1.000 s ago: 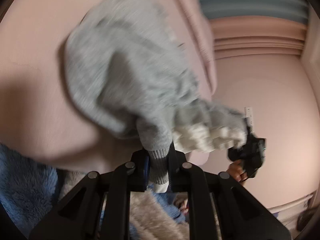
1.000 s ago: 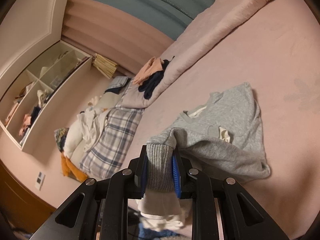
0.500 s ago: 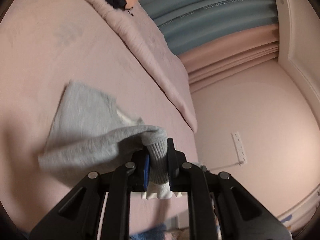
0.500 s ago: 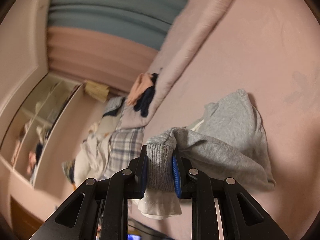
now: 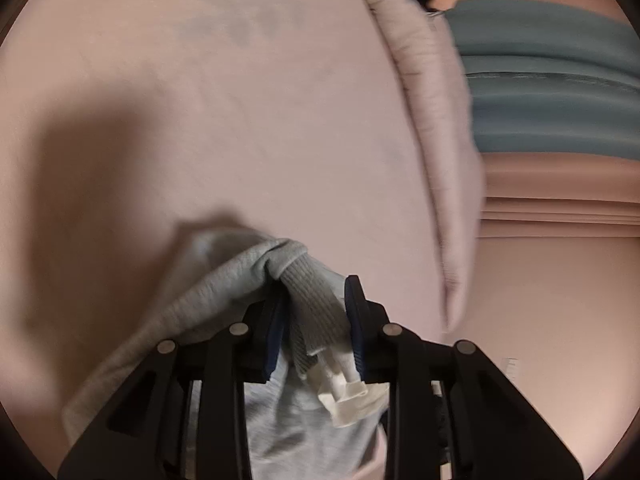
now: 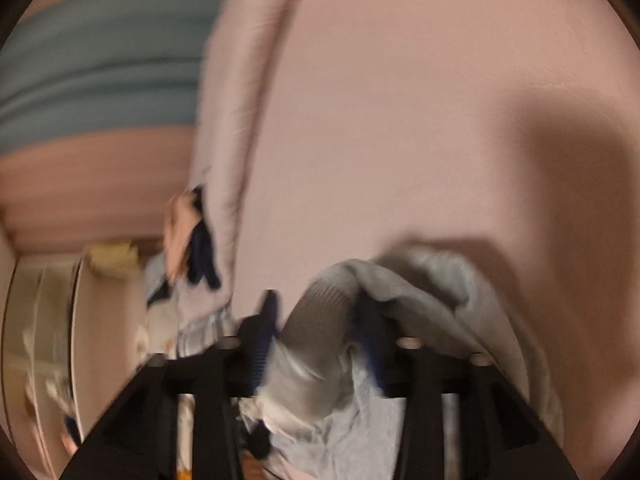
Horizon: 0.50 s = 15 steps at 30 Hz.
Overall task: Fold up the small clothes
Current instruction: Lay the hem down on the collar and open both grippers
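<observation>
A small grey sweatshirt [image 5: 224,292] with ribbed cuffs and a white inner layer lies bunched on the pink bed sheet [image 5: 240,120]. My left gripper [image 5: 316,300] has its jaws parted around a ribbed cuff [image 5: 316,304], which sits loosely between them. In the blurred right wrist view my right gripper [image 6: 320,320] also has its jaws parted around the other ribbed cuff [image 6: 320,320], with the grey body [image 6: 432,284] heaped to its right.
A rolled pink duvet [image 5: 432,120] runs along the bed's far edge, with dark and peach clothes [image 6: 192,240] on it. Teal and pink curtains [image 5: 560,100] hang behind. Shelves [image 6: 44,340] and more clothes stand at the right wrist view's left.
Both grippers have lowered and swung towards the bed, and their jaws have widened from a tight clamp on the cuffs. The sweatshirt now lies bunched close under them.
</observation>
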Tool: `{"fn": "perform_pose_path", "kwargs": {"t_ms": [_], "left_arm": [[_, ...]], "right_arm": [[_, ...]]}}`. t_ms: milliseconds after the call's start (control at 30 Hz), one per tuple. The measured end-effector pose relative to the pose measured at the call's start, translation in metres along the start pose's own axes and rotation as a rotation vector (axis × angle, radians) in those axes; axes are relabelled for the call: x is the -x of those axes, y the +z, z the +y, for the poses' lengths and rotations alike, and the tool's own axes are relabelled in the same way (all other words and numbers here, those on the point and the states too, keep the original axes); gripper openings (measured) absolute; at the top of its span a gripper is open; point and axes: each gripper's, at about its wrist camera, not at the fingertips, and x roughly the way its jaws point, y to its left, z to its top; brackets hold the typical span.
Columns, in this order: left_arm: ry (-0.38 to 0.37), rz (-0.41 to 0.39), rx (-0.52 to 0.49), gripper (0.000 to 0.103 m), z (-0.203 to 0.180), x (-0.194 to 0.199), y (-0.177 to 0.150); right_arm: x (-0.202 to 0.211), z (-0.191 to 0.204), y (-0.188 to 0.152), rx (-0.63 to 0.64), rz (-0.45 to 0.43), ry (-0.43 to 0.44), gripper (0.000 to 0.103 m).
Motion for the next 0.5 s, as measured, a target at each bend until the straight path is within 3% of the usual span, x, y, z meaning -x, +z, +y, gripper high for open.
{"fn": "perform_pose_path", "kwargs": {"t_ms": [133,200,267,400,500], "left_arm": [[0.02,0.01,-0.006,0.035,0.002,0.008,0.008],[0.014,0.011,-0.011,0.045,0.0,0.015,0.012],[-0.018,-0.058,0.023,0.06,0.003,0.034,0.018],[-0.114,-0.14,0.052,0.06,0.009,0.069,0.029],[-0.061,-0.122,-0.061,0.06,-0.003,0.082,0.016]], "right_arm": [[0.017,-0.012,0.012,-0.06,-0.07,0.094,0.052],[0.031,-0.008,0.008,-0.016,-0.087,0.077,0.052],[0.041,-0.001,-0.001,0.057,-0.065,0.03,0.052],[0.051,0.011,-0.022,0.174,-0.028,-0.009,0.052],[0.054,0.019,-0.038,0.275,0.009,-0.022,0.052]]}}
